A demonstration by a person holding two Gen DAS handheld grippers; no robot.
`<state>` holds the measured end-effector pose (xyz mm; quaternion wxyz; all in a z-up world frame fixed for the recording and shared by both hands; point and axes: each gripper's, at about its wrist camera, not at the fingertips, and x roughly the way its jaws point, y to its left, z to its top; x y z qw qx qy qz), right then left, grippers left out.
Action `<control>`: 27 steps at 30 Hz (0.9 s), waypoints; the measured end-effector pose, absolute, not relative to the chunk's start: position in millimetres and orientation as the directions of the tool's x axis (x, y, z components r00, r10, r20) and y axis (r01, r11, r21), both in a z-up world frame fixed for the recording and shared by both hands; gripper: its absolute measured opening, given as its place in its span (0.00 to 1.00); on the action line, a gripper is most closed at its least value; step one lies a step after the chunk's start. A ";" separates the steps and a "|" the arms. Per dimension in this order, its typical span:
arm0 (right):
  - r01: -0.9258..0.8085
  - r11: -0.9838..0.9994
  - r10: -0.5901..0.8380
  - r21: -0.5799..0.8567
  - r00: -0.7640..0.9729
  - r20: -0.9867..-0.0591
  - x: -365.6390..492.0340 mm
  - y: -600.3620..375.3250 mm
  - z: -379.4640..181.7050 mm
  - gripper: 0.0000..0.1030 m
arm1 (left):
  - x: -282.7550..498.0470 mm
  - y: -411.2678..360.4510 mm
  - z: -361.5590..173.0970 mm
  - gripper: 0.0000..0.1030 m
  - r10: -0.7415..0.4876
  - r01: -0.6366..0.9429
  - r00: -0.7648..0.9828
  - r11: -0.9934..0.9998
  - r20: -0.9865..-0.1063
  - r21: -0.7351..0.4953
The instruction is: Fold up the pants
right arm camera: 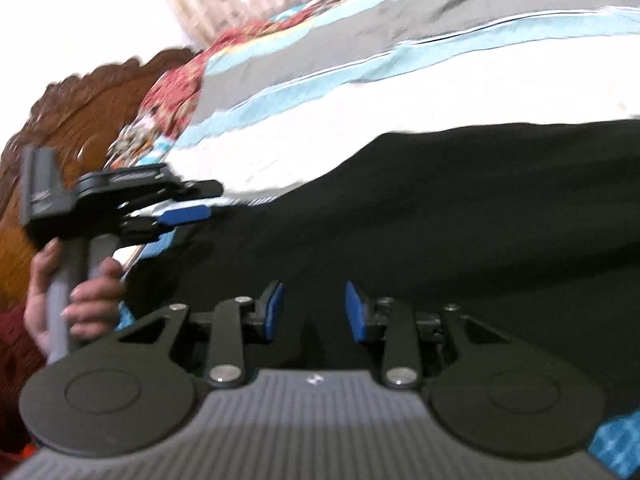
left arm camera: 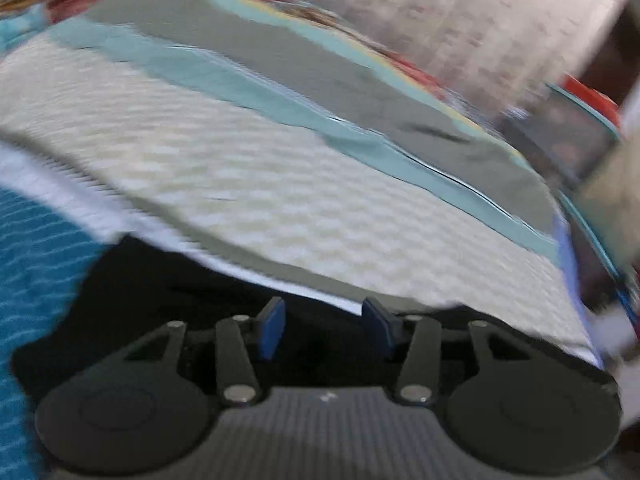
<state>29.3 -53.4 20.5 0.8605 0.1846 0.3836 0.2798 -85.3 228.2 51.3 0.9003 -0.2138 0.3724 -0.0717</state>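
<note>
Right wrist view: striped bedspread (right arm camera: 360, 92) filling upper frame, white, pale blue and grey bands. Black pants (right arm camera: 440, 220) spread across centre and right, lying on bedspread. Carved wooden headboard (right arm camera: 80, 96) at upper left. Right gripper (right arm camera: 314, 312) at lower centre, jaws parted over black cloth, grip on it not discernible. Left gripper (right arm camera: 188, 212) at left edge, held by a hand (right arm camera: 76, 296), blue pad at pants' edge.

Left wrist view: pants (left arm camera: 180, 280) at lower centre; left gripper (left arm camera: 324, 330) with jaws apart, dark cloth between pads, contact not discernible through blur.
</note>
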 end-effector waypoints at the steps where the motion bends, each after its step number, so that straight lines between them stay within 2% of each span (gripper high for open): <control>1: -0.314 0.781 0.612 0.540 0.561 -0.558 30.8 -61.9 19.1 0.37 | -82.2 216.8 52.6 0.40 -0.320 0.011 0.701 0.898 -0.637 -0.439; 3: -0.271 0.791 0.588 0.549 0.589 -0.555 29.8 -79.4 18.1 0.38 | -72.0 188.6 49.7 0.32 -0.398 0.106 0.652 0.891 -0.645 -0.442; 6: -0.210 0.809 0.536 0.548 0.646 -0.544 21.0 -109.4 21.4 0.38 | -58.4 153.3 33.7 0.29 -0.431 0.172 0.583 0.894 -0.689 -0.413; 9: -0.114 0.831 0.453 0.545 0.707 -0.543 13.0 -148.3 22.2 0.38 | -36.2 134.3 12.2 0.29 -0.296 0.112 0.594 0.951 -0.748 -0.288; 11: -0.027 0.839 0.385 0.544 0.736 -0.557 9.8 -171.3 20.2 0.39 | -19.9 139.3 2.9 0.19 -0.248 0.051 0.609 0.960 -0.754 -0.275; 13: 0.058 0.830 0.319 0.555 0.767 -0.557 -0.3 -203.5 18.6 0.39 | -7.9 146.8 2.4 0.18 -0.205 -0.017 0.610 0.962 -0.766 -0.272; 14: 0.090 0.818 0.290 0.567 0.788 -0.543 -7.5 -219.8 19.7 0.39 | -3.5 148.4 3.6 0.18 -0.194 -0.041 0.608 0.960 -0.769 -0.275; 16: 0.153 0.791 0.214 0.592 0.838 -0.503 -25.2 -255.4 23.5 0.40 | -2.4 147.7 9.4 0.27 -0.128 -0.093 0.606 0.969 -0.785 -0.231; 19: 0.291 0.732 0.029 0.616 0.890 -0.455 -52.9 -306.8 23.6 0.46 | -11.9 150.2 20.7 0.29 -0.159 -0.096 0.627 0.956 -0.763 -0.278; 22: 0.417 0.649 -0.128 0.637 0.885 -0.448 -69.5 -342.6 14.4 0.56 | -23.7 148.7 30.1 0.29 -0.223 -0.092 0.638 0.928 -0.738 -0.360; 23: 0.441 0.621 -0.161 0.648 0.881 -0.445 -73.2 -355.0 9.0 0.62 | -24.4 144.0 32.6 0.29 -0.252 -0.078 0.634 0.920 -0.731 -0.385; 27: 0.448 0.551 -0.166 0.704 0.886 -0.433 -64.8 -378.4 -10.3 0.63 | -26.5 110.0 36.9 0.30 -0.351 0.032 0.595 0.909 -0.723 -0.416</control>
